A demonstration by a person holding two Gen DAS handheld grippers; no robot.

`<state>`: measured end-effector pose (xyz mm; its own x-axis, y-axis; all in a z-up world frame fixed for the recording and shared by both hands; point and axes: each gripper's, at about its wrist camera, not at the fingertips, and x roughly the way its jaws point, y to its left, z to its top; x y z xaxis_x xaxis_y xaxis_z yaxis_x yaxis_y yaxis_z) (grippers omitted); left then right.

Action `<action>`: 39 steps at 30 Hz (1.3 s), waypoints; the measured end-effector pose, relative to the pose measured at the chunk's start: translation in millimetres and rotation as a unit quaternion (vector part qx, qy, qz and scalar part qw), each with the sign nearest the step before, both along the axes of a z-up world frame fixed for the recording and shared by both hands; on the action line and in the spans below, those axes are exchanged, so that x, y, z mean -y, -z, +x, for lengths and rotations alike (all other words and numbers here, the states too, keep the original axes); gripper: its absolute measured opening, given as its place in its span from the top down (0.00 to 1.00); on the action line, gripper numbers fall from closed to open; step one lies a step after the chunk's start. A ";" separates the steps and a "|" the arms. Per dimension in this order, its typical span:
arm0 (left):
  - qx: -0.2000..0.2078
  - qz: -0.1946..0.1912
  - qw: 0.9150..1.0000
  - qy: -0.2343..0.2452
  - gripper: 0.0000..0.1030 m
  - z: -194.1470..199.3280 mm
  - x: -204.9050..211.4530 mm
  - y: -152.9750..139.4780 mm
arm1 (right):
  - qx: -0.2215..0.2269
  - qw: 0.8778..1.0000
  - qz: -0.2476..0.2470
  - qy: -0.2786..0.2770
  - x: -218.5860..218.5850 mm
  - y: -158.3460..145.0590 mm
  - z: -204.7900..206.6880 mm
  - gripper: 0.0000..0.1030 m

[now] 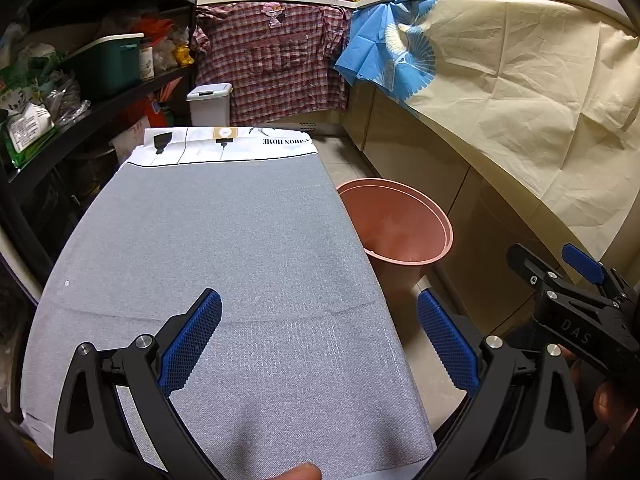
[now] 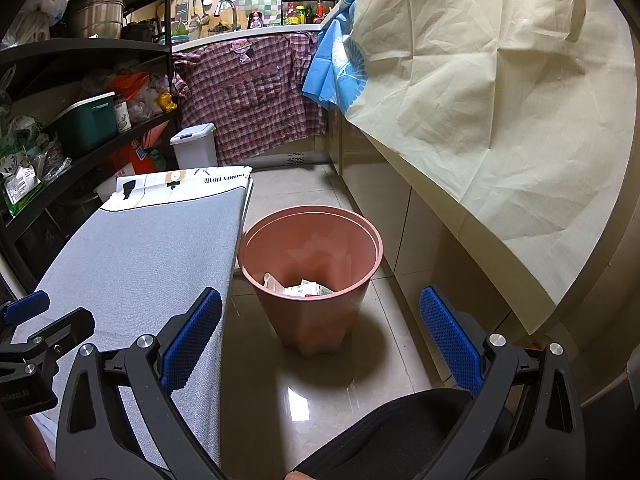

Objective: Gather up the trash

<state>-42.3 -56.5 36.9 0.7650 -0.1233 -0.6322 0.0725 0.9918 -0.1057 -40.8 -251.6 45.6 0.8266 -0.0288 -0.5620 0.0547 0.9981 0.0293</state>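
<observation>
Two grippers hang with fingers spread wide and nothing between them — the left gripper (image 1: 319, 336) over the grey tabletop (image 1: 224, 248), the right gripper (image 2: 320, 336) over the floor (image 2: 320, 384). The pink bin (image 2: 310, 276) stands just beside the tabletop's right edge — paper trash (image 2: 304, 289) lies at its bottom.

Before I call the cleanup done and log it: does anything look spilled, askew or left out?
Nothing stands out. The pink trash bin stands upright on the floor beside the gray-covered table, with wrappers inside it. Left gripper and right gripper are both open, holding nothing.
</observation>
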 end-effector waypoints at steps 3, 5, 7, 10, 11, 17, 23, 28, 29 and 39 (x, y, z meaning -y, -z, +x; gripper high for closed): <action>-0.001 -0.001 1.000 0.001 0.08 0.2 -0.4 -0.1 | 0.000 1.000 0.000 0.000 0.1 0.0 0.0 0.05; -0.002 -0.002 1.000 0.001 0.08 0.8 -0.9 -0.4 | 0.000 1.000 0.000 0.000 0.0 0.0 -0.1 0.05; -0.003 -0.002 1.000 0.000 0.08 1.7 0.0 -0.2 | 0.000 1.000 0.000 0.000 -0.1 0.0 0.0 0.05; -0.006 -0.001 1.000 0.000 0.08 2.5 0.8 0.7 | 0.000 1.000 0.000 0.000 -0.2 0.0 0.0 0.05; -0.007 -0.001 1.000 0.000 0.08 2.4 0.7 1.0 | 0.000 1.000 0.000 0.000 -0.1 0.0 0.0 0.05; -0.011 -0.002 1.000 -0.001 0.08 2.1 -0.1 1.7 | 0.000 1.000 -0.001 0.000 -0.4 0.4 -0.4 0.05; -0.014 0.000 1.000 0.002 0.08 2.2 0.1 3.1 | 0.000 1.000 0.000 0.000 -0.4 0.3 -0.4 0.05; -0.015 -0.001 1.000 0.002 0.08 2.3 0.4 3.4 | 0.000 1.000 -0.001 0.000 -0.5 0.3 -0.4 0.05; -0.016 -0.002 1.000 0.002 0.08 2.4 0.5 3.9 | 0.000 1.000 -0.001 0.000 -0.5 0.2 -0.4 0.05; -0.015 -0.005 1.000 0.004 0.08 2.1 2.1 5.4 | 0.000 1.000 -0.001 0.000 -0.8 0.1 -0.5 0.05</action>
